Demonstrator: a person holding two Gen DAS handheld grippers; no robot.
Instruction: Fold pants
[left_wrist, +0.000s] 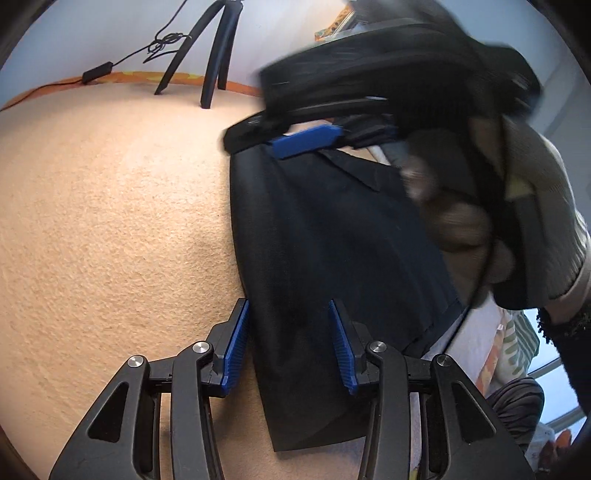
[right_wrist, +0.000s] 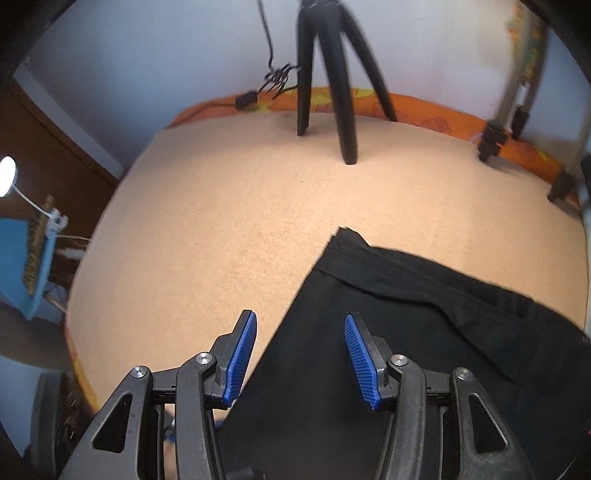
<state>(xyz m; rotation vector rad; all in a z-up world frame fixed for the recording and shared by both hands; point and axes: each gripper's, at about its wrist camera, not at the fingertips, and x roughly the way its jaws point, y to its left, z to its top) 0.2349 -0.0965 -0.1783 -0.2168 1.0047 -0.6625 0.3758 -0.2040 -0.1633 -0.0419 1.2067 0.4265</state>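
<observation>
Black pants lie folded lengthwise on a beige padded surface. My left gripper is open, its blue pads straddling the pants' left edge near the lower end, holding nothing. In the left wrist view the right gripper hovers blurred over the far end of the pants, held by a hand in a beige sleeve. In the right wrist view my right gripper is open and empty above the pants, whose waistband corner points up the surface.
A black tripod stands at the far edge of the beige surface, with a cable and small black box beside it. A second stand is at the far right. A blue box sits off the left side.
</observation>
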